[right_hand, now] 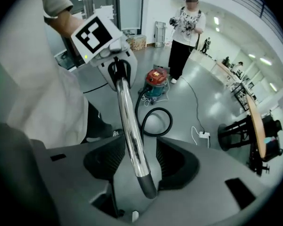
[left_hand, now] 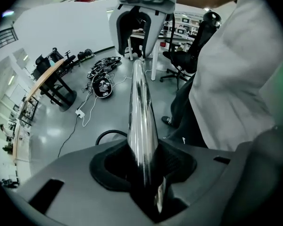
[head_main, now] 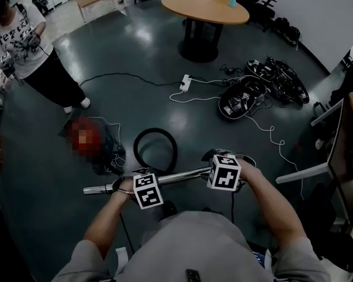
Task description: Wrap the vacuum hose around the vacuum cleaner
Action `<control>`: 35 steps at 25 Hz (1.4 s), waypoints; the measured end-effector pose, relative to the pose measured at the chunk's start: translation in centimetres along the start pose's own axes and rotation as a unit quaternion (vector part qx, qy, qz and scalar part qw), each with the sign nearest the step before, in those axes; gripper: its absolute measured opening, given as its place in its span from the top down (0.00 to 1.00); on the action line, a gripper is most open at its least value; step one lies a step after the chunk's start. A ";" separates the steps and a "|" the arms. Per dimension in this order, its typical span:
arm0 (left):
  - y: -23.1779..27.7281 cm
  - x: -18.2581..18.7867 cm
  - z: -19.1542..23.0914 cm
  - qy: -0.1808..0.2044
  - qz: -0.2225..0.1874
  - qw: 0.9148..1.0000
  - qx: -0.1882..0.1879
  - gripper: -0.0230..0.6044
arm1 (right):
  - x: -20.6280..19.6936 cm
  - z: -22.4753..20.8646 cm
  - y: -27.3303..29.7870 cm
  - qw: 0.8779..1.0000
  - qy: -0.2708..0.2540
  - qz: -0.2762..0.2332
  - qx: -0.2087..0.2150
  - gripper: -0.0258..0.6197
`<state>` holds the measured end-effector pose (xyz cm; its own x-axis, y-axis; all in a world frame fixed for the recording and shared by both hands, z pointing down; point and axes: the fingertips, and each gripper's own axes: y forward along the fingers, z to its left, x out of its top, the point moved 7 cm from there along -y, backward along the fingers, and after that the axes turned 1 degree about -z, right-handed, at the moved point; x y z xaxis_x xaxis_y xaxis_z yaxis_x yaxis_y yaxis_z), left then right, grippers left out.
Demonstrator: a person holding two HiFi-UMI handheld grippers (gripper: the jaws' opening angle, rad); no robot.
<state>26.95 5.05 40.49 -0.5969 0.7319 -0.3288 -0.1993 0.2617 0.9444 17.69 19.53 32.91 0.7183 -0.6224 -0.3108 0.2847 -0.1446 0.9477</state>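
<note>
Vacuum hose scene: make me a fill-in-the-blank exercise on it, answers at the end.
The black hose lies looped on the ___. The vacuum cleaner beside it is ___ on top. The left tool clamps a metal tube that also runs between the right tool's open ___.
Missing words: floor; red; jaws.

glossy chrome metal wand, matt black hose

Chrome tube held level
Left gripper and right gripper sat along it; a black hose looped on the floor beside the vacuum cleaner.
</note>
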 end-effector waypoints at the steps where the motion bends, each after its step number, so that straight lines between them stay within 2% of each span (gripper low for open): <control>1: 0.1 -0.3 0.0 -0.010 -0.006 1.000 0.004 0.71 | -0.1 -0.2 -0.8 1.000 0.016 -0.011 -0.009 0.67; 4: 0.5 -1.4 0.1 -0.044 -0.026 0.998 0.024 0.71 | -0.1 -0.4 -2.7 0.994 0.082 -0.065 -0.044 0.67; 6: 0.6 -2.4 0.3 -0.069 -0.038 0.996 0.038 0.71 | 0.0 -0.4 -3.3 0.983 0.132 -0.110 -0.069 0.67; 8: 0.7 -3.3 0.7 -0.097 -0.049 0.993 0.050 0.71 | 0.0 -0.2 -3.4 0.969 0.182 -0.154 -0.072 0.67; 12: 0.9 -4.2 1.5 -0.156 -0.068 0.983 0.074 0.71 | 0.2 -0.5 -2.6 0.947 0.241 -0.213 -0.019 0.67; 15: 1.0 -4.3 1.9 -0.194 -0.072 0.973 0.098 0.71 | 0.4 -0.9 -1.4 0.932 0.260 -0.250 0.026 0.67; 17: 0.9 -4.2 2.1 -0.226 -0.076 0.964 0.118 0.71 | 0.6 -1.7 -0.7 0.925 0.263 -0.272 0.042 0.67; 22: -0.7 -2.4 2.1 -0.313 -0.088 0.933 0.157 0.71 | 1.1 -4.0 -0.4 0.906 0.266 -0.319 0.080 0.67; 25: -1.4 -1.3 2.7 -0.344 -0.095 0.915 0.186 0.71 | 1.7 -5.3 0.0 0.884 0.267 -0.363 0.126 0.67; 26: -1.6 -0.8 2.8 -0.355 -0.099 0.908 0.197 0.71 | 1.9 -5.7 0.3 0.879 0.266 -0.370 0.138 0.67; 29: -2.1 0.4 2.6 -0.404 -0.115 0.879 0.224 0.71 | 2.2 -6.5 1.5 0.875 0.259 -0.371 0.170 0.67; 31: -2.7 1.0 2.2 -0.438 -0.127 0.857 0.241 0.71 | 2.7 -6.8 2.1 0.866 0.265 -0.377 0.195 0.67; 33: -3.5 1.3 1.9 -0.463 -0.136 0.836 0.262 0.71 | 3.6 -7.3 2.7 0.850 0.280 -0.390 0.217 0.67; 35: -4.1 1.5 1.6 -0.483 -0.144 0.816 0.282 0.71 | 4.8 -7.9 3.3 0.829 0.302 -0.403 0.244 0.67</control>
<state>28.13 6.07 36.08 0.3571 0.6728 -0.6479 0.3288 0.5587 0.7614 27.06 22.11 33.94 0.6487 0.3052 -0.6971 0.6420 -0.7114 0.2859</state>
